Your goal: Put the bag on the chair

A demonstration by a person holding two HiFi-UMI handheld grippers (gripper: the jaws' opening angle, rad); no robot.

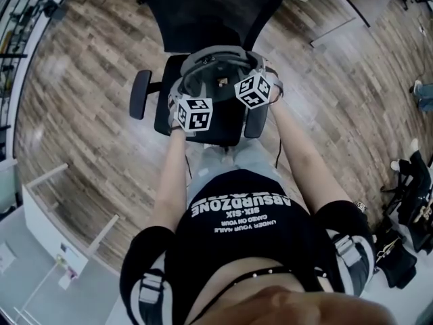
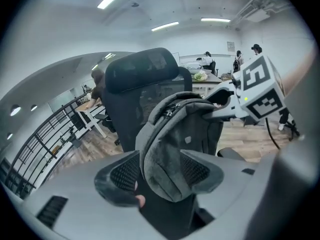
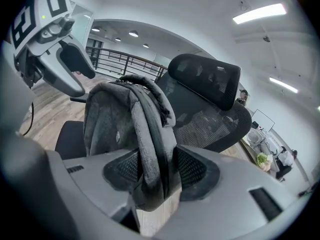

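Fingers (image 2: 125,171) of my left gripper (image 2: 165,176) are clamped on the left side of the grey bag (image 2: 172,144), and those of my right gripper (image 3: 155,171) are clamped on its right edge and strap. Between them I hold the bag upright over the seat of the black chair (image 1: 210,12), with the backrest just beyond.

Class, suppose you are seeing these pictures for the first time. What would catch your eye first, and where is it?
The grey backpack stands out first, held upright with the left gripper and the right gripper each closed on one side of it. Right behind and below it is the black office chair, in the middle of a wood-pattern floor.
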